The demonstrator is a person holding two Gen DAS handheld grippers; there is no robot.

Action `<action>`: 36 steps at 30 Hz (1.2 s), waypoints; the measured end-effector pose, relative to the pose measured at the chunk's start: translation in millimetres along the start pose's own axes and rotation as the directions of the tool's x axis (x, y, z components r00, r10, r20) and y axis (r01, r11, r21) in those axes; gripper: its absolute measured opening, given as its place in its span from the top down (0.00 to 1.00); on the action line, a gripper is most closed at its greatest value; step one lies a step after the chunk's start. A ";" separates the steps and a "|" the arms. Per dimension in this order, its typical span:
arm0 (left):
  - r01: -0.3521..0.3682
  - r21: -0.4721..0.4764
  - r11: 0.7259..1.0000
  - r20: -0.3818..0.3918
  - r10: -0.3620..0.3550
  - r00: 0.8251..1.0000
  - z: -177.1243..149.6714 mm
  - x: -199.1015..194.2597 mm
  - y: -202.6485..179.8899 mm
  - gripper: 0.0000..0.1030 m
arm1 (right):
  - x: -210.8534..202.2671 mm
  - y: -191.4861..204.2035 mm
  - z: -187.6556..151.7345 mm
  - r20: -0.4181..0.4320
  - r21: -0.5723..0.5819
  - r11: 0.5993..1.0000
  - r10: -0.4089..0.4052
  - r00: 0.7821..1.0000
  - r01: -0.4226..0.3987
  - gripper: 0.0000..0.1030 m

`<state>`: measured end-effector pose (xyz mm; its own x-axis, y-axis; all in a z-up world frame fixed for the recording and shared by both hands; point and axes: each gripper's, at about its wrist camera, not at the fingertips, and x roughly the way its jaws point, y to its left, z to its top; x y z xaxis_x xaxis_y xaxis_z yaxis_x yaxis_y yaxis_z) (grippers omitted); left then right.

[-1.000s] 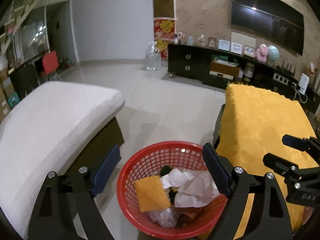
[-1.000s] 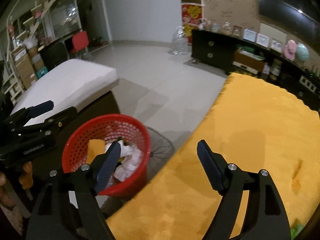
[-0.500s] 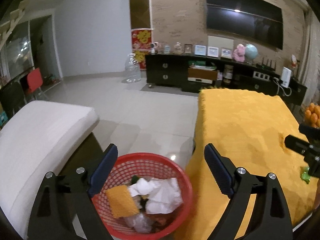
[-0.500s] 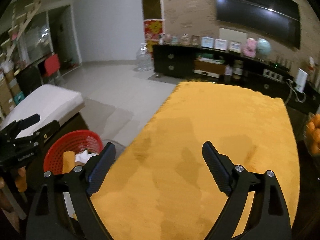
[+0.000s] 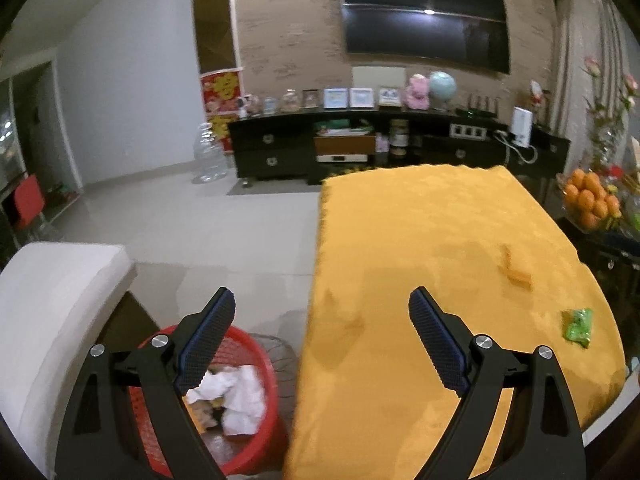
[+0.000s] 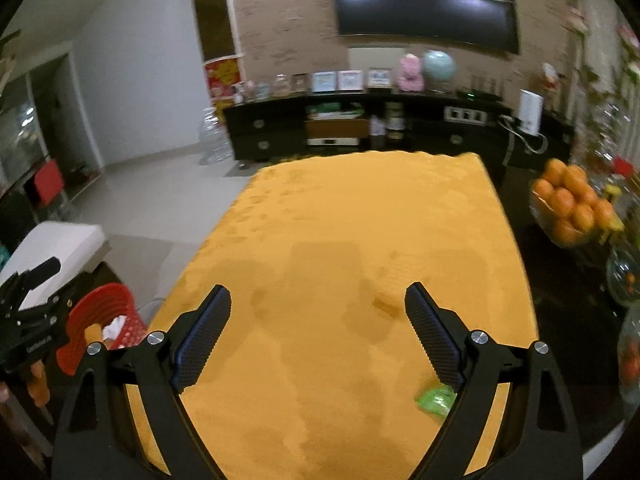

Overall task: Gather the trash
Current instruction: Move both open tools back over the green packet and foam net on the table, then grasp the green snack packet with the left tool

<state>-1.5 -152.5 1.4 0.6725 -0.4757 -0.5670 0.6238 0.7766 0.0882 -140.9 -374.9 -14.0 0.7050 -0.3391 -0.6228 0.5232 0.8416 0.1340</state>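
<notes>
A red mesh basket (image 5: 260, 364) stands on the floor at the left of a table covered with a yellow cloth (image 5: 420, 232); crumpled white paper (image 5: 244, 392) and other scraps fill it. On the cloth lie a green wrapper (image 5: 578, 325) near the right edge and a small orange scrap (image 5: 516, 274). My left gripper (image 5: 320, 300) hangs open and empty over the table's left edge. My right gripper (image 6: 318, 296) is open and empty above the cloth (image 6: 340, 220). The green wrapper (image 6: 434, 398) lies by its right finger, the orange scrap (image 6: 386, 306) ahead. The basket (image 6: 100, 312) and left gripper (image 6: 46, 286) show at the left.
A white cushioned seat (image 5: 52, 300) stands left of the basket. A bowl of oranges (image 6: 572, 208) and glass jars (image 6: 624, 280) sit on a dark surface right of the table. A black TV cabinet (image 5: 360, 148) lines the far wall beyond open tiled floor (image 5: 200, 220).
Both views have swung right, from the basket toward the table. The basket slid to the lower left, and the green wrapper and the oranges came into view. Both grippers stayed open and empty.
</notes>
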 end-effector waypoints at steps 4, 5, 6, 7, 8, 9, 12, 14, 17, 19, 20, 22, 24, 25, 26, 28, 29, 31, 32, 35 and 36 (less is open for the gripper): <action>0.044 0.037 0.998 -0.007 -0.043 0.999 0.6 3.6 -26.3 0.17 | -10.0 -29.0 -6.5 0.003 0.064 0.997 -0.045 0.999 0.044 0.16; 0.055 0.048 0.997 -0.009 -0.054 0.998 0.1 4.6 -32.6 0.17 | -13.7 -37.5 -8.7 0.004 0.088 0.995 -0.054 0.999 0.053 0.16; 0.068 0.065 0.996 -0.012 -0.067 0.998 -0.8 5.7 -41.7 0.17 | -16.5 -44.2 -9.4 0.007 0.106 0.993 -0.060 0.998 0.059 0.16; 0.078 0.077 0.994 -0.015 -0.077 0.997 -2.1 5.9 -47.0 0.17 | -19.4 -50.2 -10.7 0.010 0.123 0.990 -0.067 0.998 0.065 0.16; 0.091 0.090 0.992 -0.020 -0.089 0.996 -3.3 6.8 -54.7 0.17 | -23.2 -57.6 -12.3 0.014 0.143 0.987 -0.076 0.997 0.073 0.16; 0.101 0.099 0.990 -0.025 -0.099 0.995 -4.7 7.2 -60.3 0.17 | -26.4 -63.4 -13.2 0.016 0.158 0.984 -0.083 0.996 0.079 0.16; 0.158 0.128 0.979 -0.052 -0.153 0.987 -9.1 10.1 -86.7 0.17 | -33.1 -81.7 -16.5 0.014 0.205 0.973 -0.115 0.993 0.110 0.16; 0.192 0.145 0.971 -0.071 -0.183 0.981 -11.3 13.3 -101.1 0.17 | -37.8 -94.2 -19.0 0.012 0.233 0.963 -0.144 0.990 0.137 0.16; 0.254 0.175 0.951 -0.109 -0.237 0.965 -14.8 18.9 -130.5 0.17 | -44.6 -106.2 -22.1 0.019 0.259 0.955 -0.157 0.987 0.147 0.16; 0.290 0.199 0.936 -0.130 -0.268 0.955 -16.0 22.1 -148.6 0.17 | -47.1 -110.5 -23.1 0.021 0.268 0.951 -0.169 0.985 0.157 0.16; 0.305 0.213 0.928 -0.139 -0.280 0.950 -16.6 23.4 -157.5 0.17 | -49.0 -113.6 -24.7 0.022 0.272 0.948 -0.177 0.984 0.164 0.16; 0.344 0.236 0.909 -0.164 -0.312 0.936 -17.5 27.0 -177.3 0.17 | -51.2 -119.7 -27.0 0.020 0.285 0.943 -0.185 0.983 0.172 0.16; 0.387 0.245 0.889 -0.192 -0.347 0.918 -19.7 31.4 -197.2 0.17 | -53.1 -125.5 -28.4 0.017 0.304 0.937 -0.185 0.983 0.171 0.16; 0.405 0.242 0.882 -0.204 -0.362 0.910 -21.0 33.1 -204.5 0.17 | -54.0 -128.6 -29.4 0.016 0.315 0.933 -0.186 0.982 0.171 0.16; 0.427 0.237 0.873 -0.220 -0.380 0.899 -22.0 36.7 -213.9 0.17 | -55.7 -133.3 -30.8 0.016 0.333 0.928 -0.186 0.982 0.170 0.16; 0.470 0.228 0.853 -0.253 -0.415 0.874 -24.1 43.6 -230.2 0.17 | -58.3 -138.7 -30.8 0.018 0.355 0.920 -0.183 0.983 0.165 0.16; 0.493 0.225 0.840 -0.270 -0.433 0.860 -25.1 47.2 -237.3 0.17 | -60.9 -142.2 -30.5 0.024 0.368 0.916 -0.180 0.983 0.159 0.16; 0.553 0.226 0.802 -0.311 -0.479 0.821 -28.9 54.6 -257.8 0.17 | -65.1 -147.2 -30.1 0.035 0.386 0.910 -0.176 0.984 0.150 0.16; 0.563 0.231 0.794 -0.319 -0.485 0.814 -30.5 56.2 -263.8 0.17 | -67.5 -151.6 -30.0 0.042 0.396 0.907 -0.177 0.983 0.146 0.16; 0.584 0.257 0.770 -0.355 -0.487 0.798 -36.2 65.4 -285.9 0.17 | -71.0 -162.0 -31.8 0.048 0.425 0.894 -0.180 0.982 0.143 0.16; 0.586 0.265 0.765 -0.365 -0.483 0.796 -37.9 69.4 -292.1 0.17 | -71.0 -165.4 -33.0 0.046 0.435 0.889 -0.177 0.983 0.140 0.16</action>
<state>-152.1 -396.8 -94.8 0.0885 -0.6029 -0.7929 0.9774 0.2060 -0.0476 -293.2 -476.2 -17.4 0.6224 -0.5020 -0.6005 0.7724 0.5182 0.3672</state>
